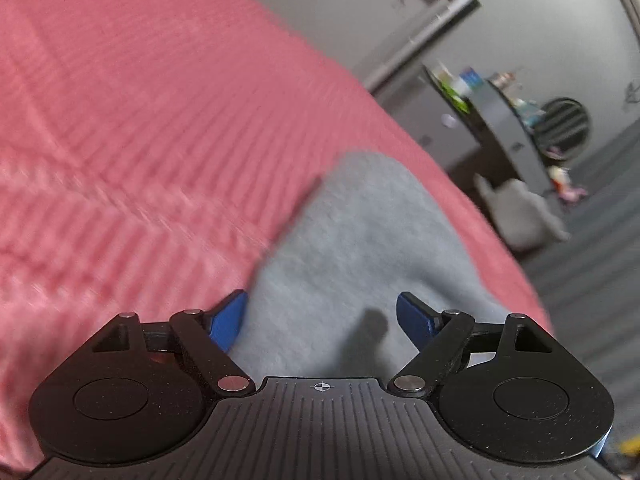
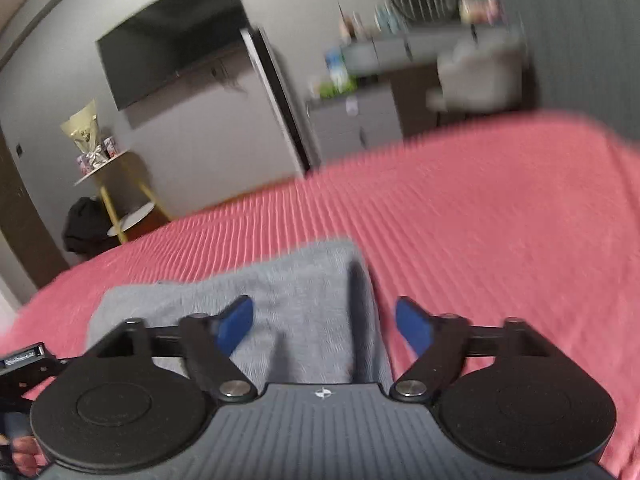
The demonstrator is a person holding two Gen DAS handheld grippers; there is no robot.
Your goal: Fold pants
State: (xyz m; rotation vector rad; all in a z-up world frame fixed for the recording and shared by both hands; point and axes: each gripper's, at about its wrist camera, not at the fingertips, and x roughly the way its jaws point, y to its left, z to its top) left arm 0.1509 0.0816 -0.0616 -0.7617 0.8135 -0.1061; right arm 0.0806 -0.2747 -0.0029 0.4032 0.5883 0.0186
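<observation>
The left gripper [image 1: 320, 320] hangs with its two blue fingers [image 1: 228, 320] spread wide, nothing pinched between them. Directly below the gap lies grey fabric – the pants [image 1: 352, 248], a soft sweat-type cloth. In this view the pants run as a long band from the gripper's base up and slightly left, the far end rounded off and resting on the bed [image 1: 140, 120], which wears a pink ribbed cover. The pants sit close to the bed's right-hand edge, where grey floor shows beyond.

The right gripper [image 2: 324, 326] also stands wide open and holds nothing. Its left finger [image 2: 236, 324] shows against the grey cloth; its right finger [image 2: 414, 326] shows against the pink cover, just past the pants' right edge. From here the pants [image 2: 296, 288] stretch away from the gripper toward the far side of the bed [image 2: 480, 220], with a lower layer spreading out to the left (so the cloth looks doubled, though blur hides the layering). The long axis points away from both grippers.

Beyond the bed – a dark wall screen [image 2: 172, 40], a small yellow-legged side table [image 2: 116, 184] and a grey dresser [image 2: 352, 116].
</observation>
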